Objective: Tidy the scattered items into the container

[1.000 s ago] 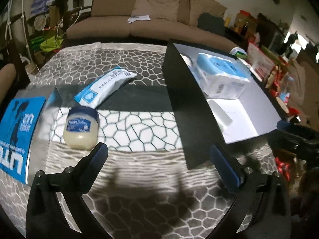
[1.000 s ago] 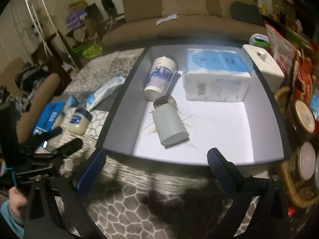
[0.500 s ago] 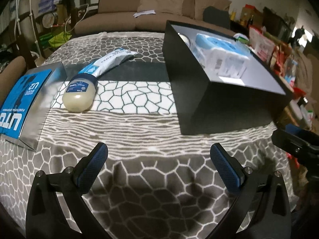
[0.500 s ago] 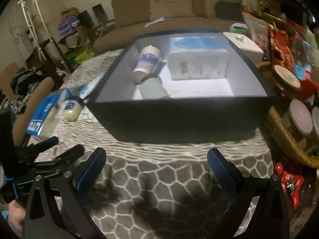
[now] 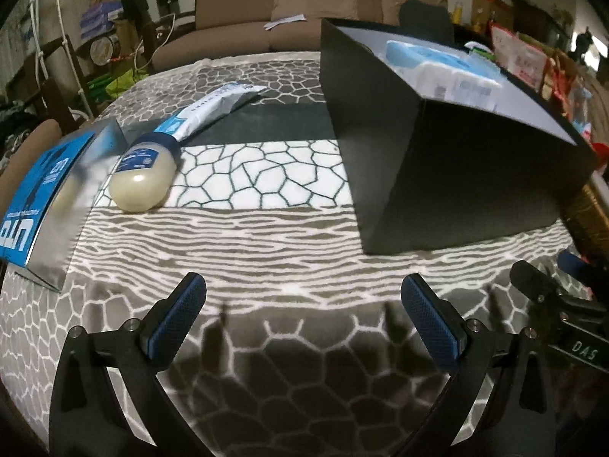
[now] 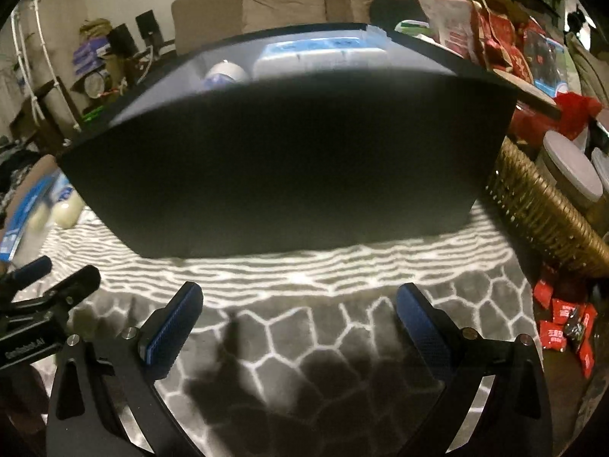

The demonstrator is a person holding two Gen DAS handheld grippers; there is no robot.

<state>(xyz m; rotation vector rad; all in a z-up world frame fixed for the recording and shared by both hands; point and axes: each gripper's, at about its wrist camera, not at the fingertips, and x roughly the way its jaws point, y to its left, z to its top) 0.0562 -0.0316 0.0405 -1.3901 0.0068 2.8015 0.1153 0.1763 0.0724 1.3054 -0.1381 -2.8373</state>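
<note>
A black box (image 5: 449, 175) stands on the patterned cloth, right of centre in the left wrist view, and fills the middle of the right wrist view (image 6: 297, 167). A tissue pack (image 5: 441, 68) and a cup (image 6: 224, 74) lie inside it. A jar of pale jelly (image 5: 142, 175), a white-and-blue wipes packet (image 5: 213, 108) and a blue-covered book (image 5: 34, 198) lie left of the box. My left gripper (image 5: 304, 304) is open and empty, low over the cloth. My right gripper (image 6: 298, 304) is open and empty in front of the box wall.
A wicker basket (image 6: 540, 213) with lidded tubs and red snack packets (image 6: 563, 335) crowds the right side. A brown sofa (image 5: 312, 3) stands behind the table. The other gripper shows at the right edge of the left wrist view (image 5: 555, 304).
Both grippers have dropped and pulled back from above the box to low over the cloth. The box interior is now mostly hidden behind its front wall. Both stay open.
</note>
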